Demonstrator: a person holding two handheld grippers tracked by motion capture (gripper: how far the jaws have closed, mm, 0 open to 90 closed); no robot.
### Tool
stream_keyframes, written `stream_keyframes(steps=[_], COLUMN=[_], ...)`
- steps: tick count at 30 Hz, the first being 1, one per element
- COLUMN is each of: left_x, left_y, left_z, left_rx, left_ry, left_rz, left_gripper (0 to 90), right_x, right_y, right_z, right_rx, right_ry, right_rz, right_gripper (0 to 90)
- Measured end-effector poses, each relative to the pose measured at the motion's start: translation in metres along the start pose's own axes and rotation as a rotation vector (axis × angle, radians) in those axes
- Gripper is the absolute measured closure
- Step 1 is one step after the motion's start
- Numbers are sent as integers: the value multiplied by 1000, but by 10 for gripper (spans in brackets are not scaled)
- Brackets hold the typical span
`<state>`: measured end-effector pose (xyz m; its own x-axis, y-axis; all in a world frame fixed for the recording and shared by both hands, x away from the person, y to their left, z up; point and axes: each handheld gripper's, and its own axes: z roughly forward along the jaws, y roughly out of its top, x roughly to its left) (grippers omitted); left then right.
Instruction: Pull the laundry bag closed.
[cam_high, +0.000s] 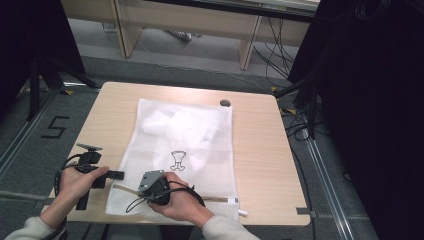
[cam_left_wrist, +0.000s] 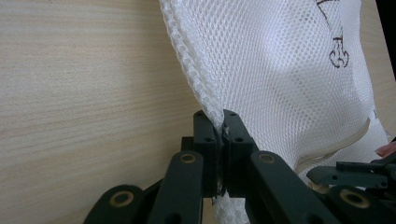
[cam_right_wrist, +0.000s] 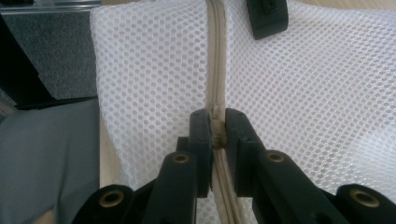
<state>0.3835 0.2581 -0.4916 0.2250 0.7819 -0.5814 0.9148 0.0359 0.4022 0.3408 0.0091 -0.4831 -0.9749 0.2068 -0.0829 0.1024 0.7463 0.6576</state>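
Nearby, left gripper (cam_left_wrist: 218, 122) pinches mesh bag (cam_left_wrist: 280, 70) edge, right gripper (cam_right_wrist: 218, 122) its zipper (cam_right_wrist: 215, 56).

White contents inside the mesh laundry bag (cam_high: 185, 135) blurred by the netting, identity indeterminate; black printed figure (cam_high: 177, 160) too small to read, cut by the top edge in the left gripper view; zipper pull (cam_right_wrist: 215, 140) hidden between the right gripper (cam_right_wrist: 215, 122) jaws; small dark object (cam_high: 225, 103) on the table (cam_high: 260, 150) too small to identify.
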Motion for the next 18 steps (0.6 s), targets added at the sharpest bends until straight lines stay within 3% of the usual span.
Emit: stream_keyframes(steps=[4,11,13,18], left_x=[0,1,0,1], left_y=[0,0,0,0], left_z=[0,0,0,0], left_rx=[0,2,2,7], left_ry=[5,7,7,4], left_rz=[3,0,0,4], left_gripper=[858,858,857,857], right_x=[1,0,2,0], right_y=[-1,-3,-3,-4], right_z=[-1,-2,-4,-4], right_rx=[0,2,19,2], right_ry=[-1,-2,-5,-2], right_rz=[24,2,45,9], right_gripper=[825,825,825,825])
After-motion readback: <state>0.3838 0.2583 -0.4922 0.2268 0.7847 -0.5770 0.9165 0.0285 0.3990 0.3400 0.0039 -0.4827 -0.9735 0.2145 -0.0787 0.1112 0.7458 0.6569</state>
